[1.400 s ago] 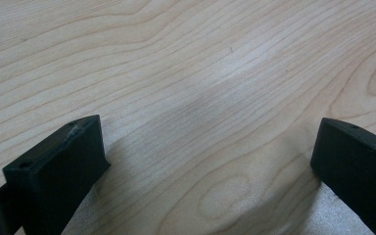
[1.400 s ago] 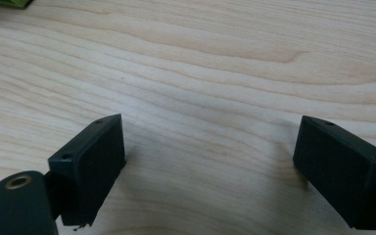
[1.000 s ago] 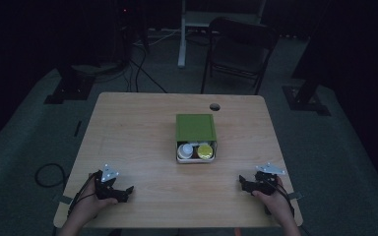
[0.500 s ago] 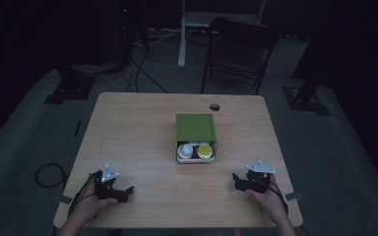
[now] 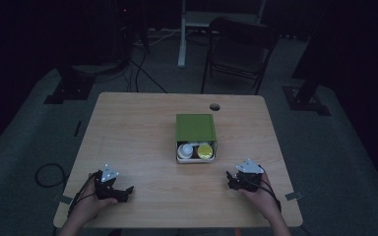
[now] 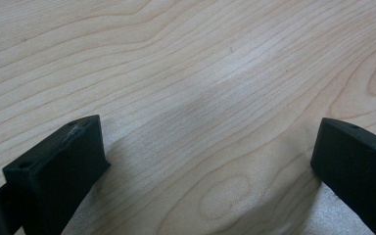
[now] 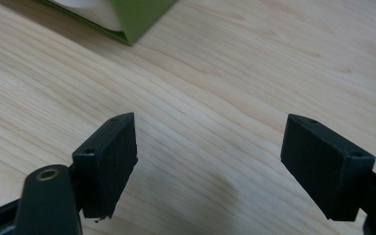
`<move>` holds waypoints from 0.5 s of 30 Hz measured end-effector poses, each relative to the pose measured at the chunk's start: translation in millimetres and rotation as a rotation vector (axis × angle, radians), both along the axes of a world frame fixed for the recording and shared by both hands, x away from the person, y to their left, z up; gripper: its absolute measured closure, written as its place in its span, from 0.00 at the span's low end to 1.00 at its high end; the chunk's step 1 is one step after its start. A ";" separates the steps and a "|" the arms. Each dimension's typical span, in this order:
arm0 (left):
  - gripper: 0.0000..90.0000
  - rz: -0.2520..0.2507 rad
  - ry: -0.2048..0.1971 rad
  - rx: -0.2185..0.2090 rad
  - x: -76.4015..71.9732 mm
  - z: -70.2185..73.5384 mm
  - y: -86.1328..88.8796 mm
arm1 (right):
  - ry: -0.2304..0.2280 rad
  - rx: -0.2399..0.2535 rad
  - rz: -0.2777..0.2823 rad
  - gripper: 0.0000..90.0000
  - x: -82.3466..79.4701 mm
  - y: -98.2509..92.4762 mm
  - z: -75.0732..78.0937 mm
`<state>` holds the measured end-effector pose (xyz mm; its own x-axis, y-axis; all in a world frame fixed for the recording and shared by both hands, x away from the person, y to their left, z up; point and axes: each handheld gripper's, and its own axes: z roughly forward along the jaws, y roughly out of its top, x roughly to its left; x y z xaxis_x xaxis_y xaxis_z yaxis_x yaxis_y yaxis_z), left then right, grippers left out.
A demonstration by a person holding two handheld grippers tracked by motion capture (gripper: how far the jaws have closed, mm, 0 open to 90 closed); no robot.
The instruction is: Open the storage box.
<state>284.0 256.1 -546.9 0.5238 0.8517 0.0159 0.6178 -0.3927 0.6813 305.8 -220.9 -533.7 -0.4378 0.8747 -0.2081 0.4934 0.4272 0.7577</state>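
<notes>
I am at the approach step: right gripper (image 5: 232, 181) released, jaws just narrowing on nothing; left gripper (image 5: 123, 191) released, idle. Green box (image 5: 195, 129) sits mid-tabletop (image 5: 128, 137). Next: advance right gripper toward its open front.

A box (image 5: 195, 129) lies mid-table (image 5: 128, 128), two jars (image 5: 185, 151) in its near end.
</notes>
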 end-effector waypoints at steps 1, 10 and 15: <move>0.00 0.000 0.000 0.000 0.0 0.0 0.0 | -0.007 -0.006 0.006 0.24 -0.1 2.2 0.5; 0.00 0.001 0.000 -0.002 0.0 -0.1 -0.2 | -0.094 -0.120 0.089 0.29 -4.0 25.5 6.5; 0.00 0.002 -0.001 -0.004 0.0 -0.2 -0.2 | -0.143 -0.197 0.152 0.36 -7.4 38.9 8.1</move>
<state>283.9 255.8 -547.1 0.5219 0.8529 0.0132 0.6183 -0.3889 0.6830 298.4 -182.0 -525.6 -0.5144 0.7381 -0.4365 0.3063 0.6336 0.7105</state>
